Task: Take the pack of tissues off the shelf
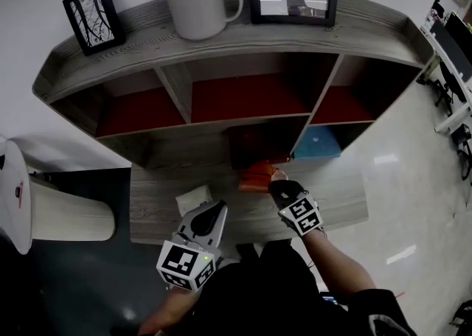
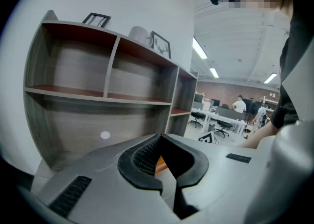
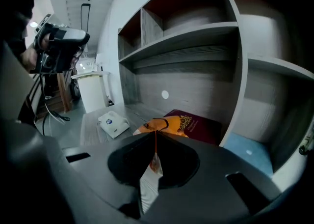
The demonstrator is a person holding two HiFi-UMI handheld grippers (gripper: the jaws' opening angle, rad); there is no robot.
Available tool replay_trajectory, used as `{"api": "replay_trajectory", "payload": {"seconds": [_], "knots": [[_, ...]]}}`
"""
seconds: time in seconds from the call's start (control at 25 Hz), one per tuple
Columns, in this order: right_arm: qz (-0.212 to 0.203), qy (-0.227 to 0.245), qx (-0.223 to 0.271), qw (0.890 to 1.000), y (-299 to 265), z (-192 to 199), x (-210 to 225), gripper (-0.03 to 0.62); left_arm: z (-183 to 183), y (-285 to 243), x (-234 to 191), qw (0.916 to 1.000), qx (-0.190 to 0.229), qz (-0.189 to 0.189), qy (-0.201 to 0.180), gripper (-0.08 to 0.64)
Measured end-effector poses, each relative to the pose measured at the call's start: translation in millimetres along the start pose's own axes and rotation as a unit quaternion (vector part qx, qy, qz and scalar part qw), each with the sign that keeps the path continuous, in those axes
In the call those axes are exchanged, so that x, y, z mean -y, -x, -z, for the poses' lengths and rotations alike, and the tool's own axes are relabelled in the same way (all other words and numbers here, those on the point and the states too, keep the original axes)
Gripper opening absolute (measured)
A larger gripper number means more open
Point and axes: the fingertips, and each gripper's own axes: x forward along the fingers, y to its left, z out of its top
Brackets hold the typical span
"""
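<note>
The orange pack of tissues (image 1: 257, 177) is out of the shelf unit (image 1: 243, 38), just in front of the unit's bottom centre compartment and over the grey wood table (image 1: 151, 213) that stands against the unit's foot. My right gripper (image 1: 275, 183) has its jaws closed on a thin flap at the pack's near edge; the right gripper view shows the flap pinched between the pads and the body of the pack (image 3: 162, 125) ahead of them. I cannot tell whether the pack rests on the table or hangs clear.

Directly behind the pack, at the mouth of that same compartment, lies a maroon booklet (image 3: 198, 124) with a gold emblem. A blue item (image 1: 318, 143) sits in the bottom right compartment.

My left gripper (image 1: 216, 213) is over the table in front of the unit's left half, jaws fully together with nothing between them. A small white packet (image 1: 192, 199) lies on the table just beside it.

On top of the unit stand a white mug (image 1: 198, 7) and two framed pictures (image 1: 94, 15).
</note>
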Motion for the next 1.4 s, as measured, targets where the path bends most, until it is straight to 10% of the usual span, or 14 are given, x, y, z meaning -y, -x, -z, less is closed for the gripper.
{"api": "replay_trajectory", "payload": {"seconds": [0.92,1.08,1.4], "knots": [[-0.010,-0.104,-0.089,0.991,19,52,-19,0.026,-3,-8,2,0.9984,0.015,0.054,0.013,0.012],[-0.010,-0.142,-0.111,0.984,27,64,-19,0.135,-5,-10,4,0.9978,0.019,0.063,0.012,0.012],[0.008,-0.154,-0.131,0.979,47,77,0,0.155,-13,-25,15,0.9975,0.016,0.068,0.007,0.012]]}}
